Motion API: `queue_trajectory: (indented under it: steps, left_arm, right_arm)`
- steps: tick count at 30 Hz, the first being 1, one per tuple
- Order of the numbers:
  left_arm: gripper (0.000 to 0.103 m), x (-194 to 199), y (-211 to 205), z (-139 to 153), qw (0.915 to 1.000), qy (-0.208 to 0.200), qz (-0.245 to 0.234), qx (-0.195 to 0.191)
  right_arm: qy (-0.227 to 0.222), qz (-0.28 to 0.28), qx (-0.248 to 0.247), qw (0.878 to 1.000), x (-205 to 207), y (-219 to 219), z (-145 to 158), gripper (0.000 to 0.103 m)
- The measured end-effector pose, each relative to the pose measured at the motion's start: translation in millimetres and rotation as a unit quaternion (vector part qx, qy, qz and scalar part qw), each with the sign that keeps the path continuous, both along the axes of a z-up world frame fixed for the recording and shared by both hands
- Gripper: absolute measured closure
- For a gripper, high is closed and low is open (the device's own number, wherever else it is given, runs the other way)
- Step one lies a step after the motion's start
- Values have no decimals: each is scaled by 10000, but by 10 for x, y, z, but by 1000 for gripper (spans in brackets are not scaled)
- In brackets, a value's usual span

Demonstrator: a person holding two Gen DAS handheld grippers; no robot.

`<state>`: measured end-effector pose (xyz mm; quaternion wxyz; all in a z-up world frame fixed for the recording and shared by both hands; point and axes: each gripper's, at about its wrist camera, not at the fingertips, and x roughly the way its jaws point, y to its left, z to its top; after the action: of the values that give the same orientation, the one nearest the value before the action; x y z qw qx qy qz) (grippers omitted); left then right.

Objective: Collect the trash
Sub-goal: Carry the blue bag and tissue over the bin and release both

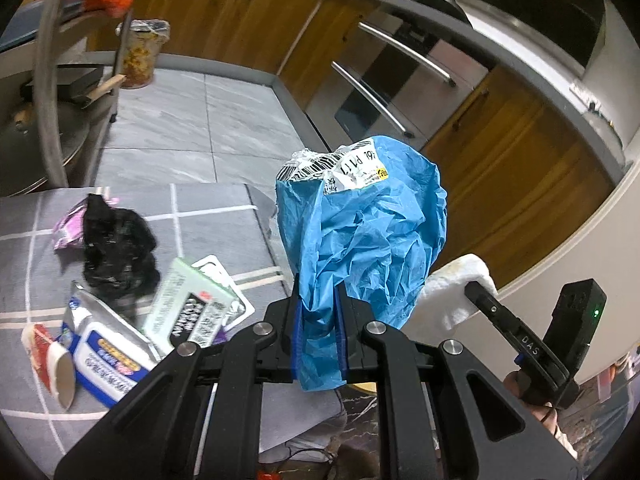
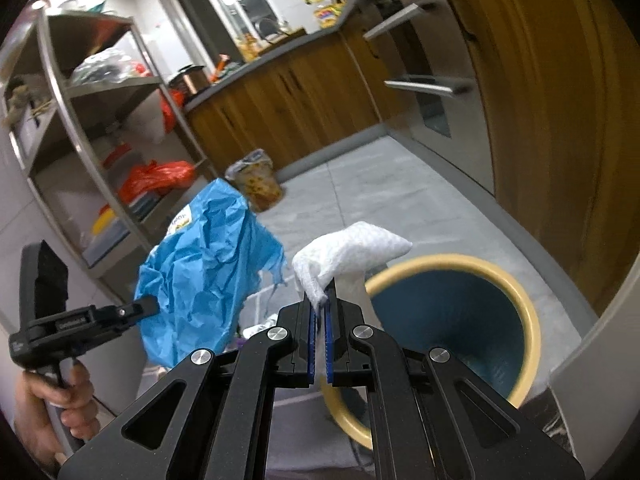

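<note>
Trash is mid-carry: the left gripper (image 1: 318,320) is clenched on a crumpled blue bag (image 1: 360,236), the right gripper (image 2: 322,308) on a white paper towel (image 2: 348,254) held just above the bin (image 2: 532,320). Next, I judge, each must release over the bin, whose visible inside looks empty; more litter lies on the mat (image 1: 224,208).

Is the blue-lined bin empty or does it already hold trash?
Apparently empty: the bin shows only bare blue wall inside; its bottom is hidden.

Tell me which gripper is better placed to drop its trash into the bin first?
Probably the right. The right gripper holds the white tissue almost over the yellow-rimmed bin. The left gripper holds the blue bag further to the left, away from the opening.
</note>
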<state>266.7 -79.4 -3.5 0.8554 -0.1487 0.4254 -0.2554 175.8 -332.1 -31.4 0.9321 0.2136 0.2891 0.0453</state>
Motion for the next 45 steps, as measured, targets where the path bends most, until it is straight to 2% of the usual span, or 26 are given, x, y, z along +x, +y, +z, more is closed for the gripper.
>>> queue_trajectory:
  steps: [10, 13, 19, 21, 23, 25, 27, 32, 37, 45]
  left_arm:
    - [90, 45, -610, -174, 9976, -32, -292, 629]
    - [90, 69, -763, -247, 9962, -14, -358, 796]
    - [90, 89, -1070, -471, 9929, 164, -555, 1040]
    - [90, 87, -1184, -541, 9916, 229, -632, 1103]
    - [90, 86, -1288, -582, 9903, 257, -696, 1172]
    - [89, 75, -1366, -603, 9894, 267, -762, 1206]
    - [87, 64, -1436, -617, 9886, 277, -836, 1217]
    - [68, 45, -1484, -618, 9881, 253, -878, 1234]
    - [48, 28, -1358, -535, 9900, 176, -776, 1160]
    - [31, 4, -990, -303, 9932, -64, -524, 1034]
  right_arm:
    - [315, -244, 23, 9992, 24, -147, -194, 98]
    - [579, -288, -13, 9979, 57, -163, -303, 98]
    - [1382, -335, -152, 9897, 123, -215, -604, 98]
    - [1624, -351, -243, 9858, 117, -232, -675, 90]
    - [1747, -420, -325, 9832, 101, -256, -706, 70]
    - [1759, -489, -375, 9825, 60, -282, -693, 58]
    - [1736, -529, -400, 9826, 24, -306, -674, 50]
    - [1681, -591, -355, 9834, -41, -327, -628, 45]
    - [1629, -581, -311, 9844, 27, -327, -608, 42]
    - [1446, -479, -332, 9878, 53, -197, -534, 36]
